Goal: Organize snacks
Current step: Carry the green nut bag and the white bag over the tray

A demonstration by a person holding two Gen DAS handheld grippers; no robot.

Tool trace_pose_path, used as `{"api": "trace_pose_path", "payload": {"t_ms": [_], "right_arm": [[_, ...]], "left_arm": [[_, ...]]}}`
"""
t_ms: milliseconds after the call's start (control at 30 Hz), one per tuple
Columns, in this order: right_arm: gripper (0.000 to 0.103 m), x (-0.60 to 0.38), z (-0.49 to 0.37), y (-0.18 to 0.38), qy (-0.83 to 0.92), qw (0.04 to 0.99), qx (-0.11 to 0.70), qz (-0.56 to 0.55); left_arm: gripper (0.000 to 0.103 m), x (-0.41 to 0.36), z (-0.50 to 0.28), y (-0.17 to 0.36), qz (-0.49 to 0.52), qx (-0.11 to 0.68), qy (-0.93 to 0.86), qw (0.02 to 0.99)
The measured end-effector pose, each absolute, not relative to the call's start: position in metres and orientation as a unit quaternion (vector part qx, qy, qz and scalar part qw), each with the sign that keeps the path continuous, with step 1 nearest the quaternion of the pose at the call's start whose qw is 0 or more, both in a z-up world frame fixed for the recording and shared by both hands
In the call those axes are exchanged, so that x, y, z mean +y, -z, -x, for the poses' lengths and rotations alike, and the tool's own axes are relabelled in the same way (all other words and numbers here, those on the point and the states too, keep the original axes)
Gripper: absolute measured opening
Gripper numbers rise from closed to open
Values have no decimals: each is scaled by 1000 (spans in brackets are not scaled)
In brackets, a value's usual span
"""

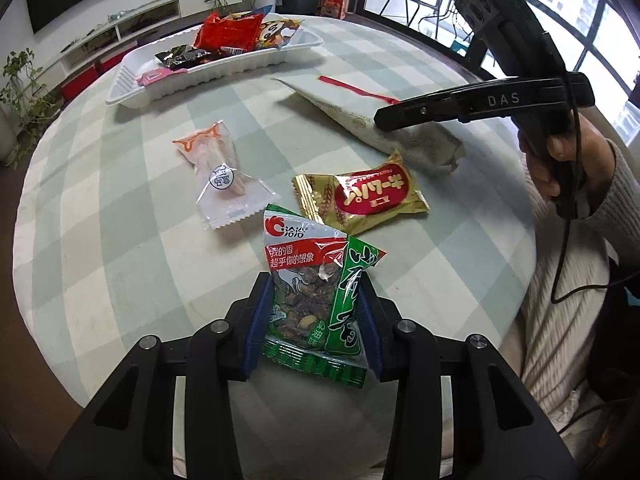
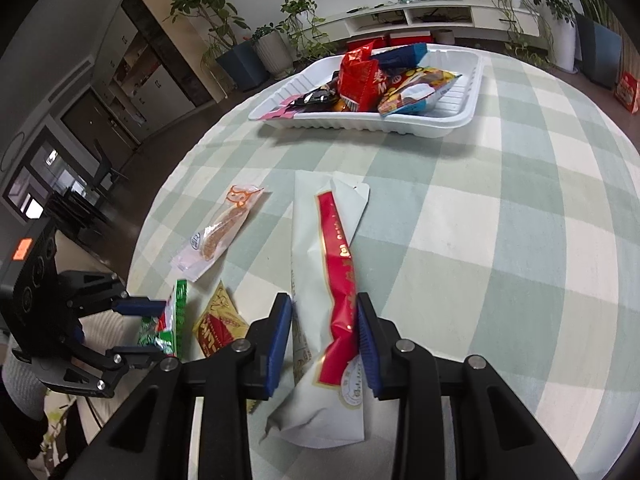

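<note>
My green seed packet (image 1: 316, 300) sits low centre, the white red-striped bag (image 2: 332, 300) mid-frame, and the white tray (image 2: 440, 120) of snacks lies up top.

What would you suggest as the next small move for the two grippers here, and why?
Probably lift both and carry them to the white tray. The left gripper pinches the green seed packet, and the right gripper has closed on the white pouch, while other snacks already sit in the tray.
</note>
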State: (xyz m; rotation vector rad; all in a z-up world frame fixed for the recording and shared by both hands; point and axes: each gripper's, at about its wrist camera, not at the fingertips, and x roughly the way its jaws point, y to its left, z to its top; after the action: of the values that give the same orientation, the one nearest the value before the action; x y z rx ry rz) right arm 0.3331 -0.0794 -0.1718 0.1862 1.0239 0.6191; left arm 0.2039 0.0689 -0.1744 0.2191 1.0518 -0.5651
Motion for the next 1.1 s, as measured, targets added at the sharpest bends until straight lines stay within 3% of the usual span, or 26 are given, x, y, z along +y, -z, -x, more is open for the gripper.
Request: {"api": "trace_pose_path", "payload": {"t_ms": [300,667,833,1100], "right_arm": [[34,-90,-331,166,-294,816,483,-119],[35,-63,-331,177,-273,826,489,-57],[25,-55,-332,178,-272,828,487,-50],[22,-65,-327,176,-274,833,476,-71]], "left_arm": [[38,73,-196,154,-84,478,273,831],[38,76,-198,155,-75,480,265,833],[38,80,-198,155,-70,480,262,835],[38,82,-201,154,-58,479,260,837]]}}
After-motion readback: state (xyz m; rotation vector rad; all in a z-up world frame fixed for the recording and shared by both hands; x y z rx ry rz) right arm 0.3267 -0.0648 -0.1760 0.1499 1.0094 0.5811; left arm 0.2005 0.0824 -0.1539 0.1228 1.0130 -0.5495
